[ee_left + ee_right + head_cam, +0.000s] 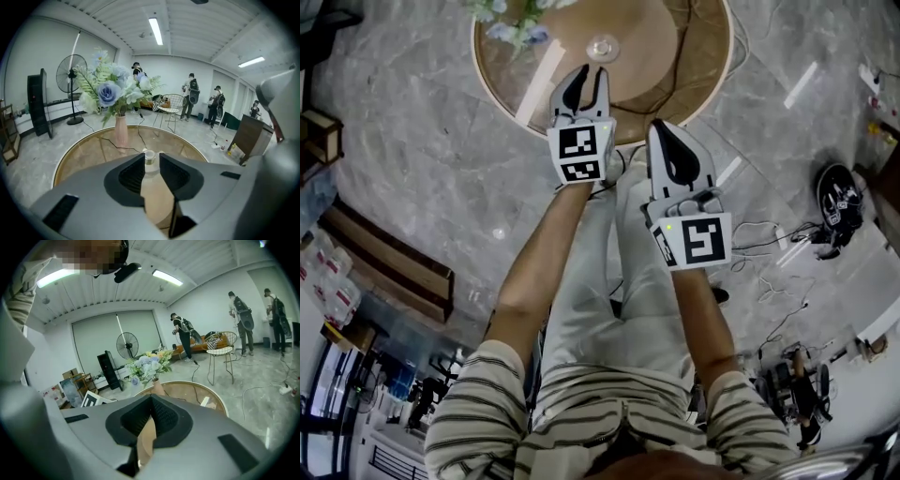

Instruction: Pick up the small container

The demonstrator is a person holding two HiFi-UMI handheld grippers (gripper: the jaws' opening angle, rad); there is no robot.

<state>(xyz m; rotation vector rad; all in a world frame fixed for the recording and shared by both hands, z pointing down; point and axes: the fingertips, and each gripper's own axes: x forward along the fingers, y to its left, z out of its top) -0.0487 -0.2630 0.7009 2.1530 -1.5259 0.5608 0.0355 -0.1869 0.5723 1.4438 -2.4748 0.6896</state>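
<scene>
Head view: the small container [602,47] is sitting top centre on the round table [694,56], just beyond the left gripper [592,73]. Left gripper view: its jaws are gaping only narrowly, so they are risking toppling it. Right gripper view: the right gripper [151,398] is hanging pinched together.

we see a tan glass worktop [647,37] w/ cream rim, grey veined marble floor [441,159], blk & white square patterns on marker cubes [578,150], blk ribbed fingers [133,176] in grey shells, cream-dark striped sleeves [478,403], blue & white flowers [112,91], pink vase [121,131], clear small container [602,47].
</scene>
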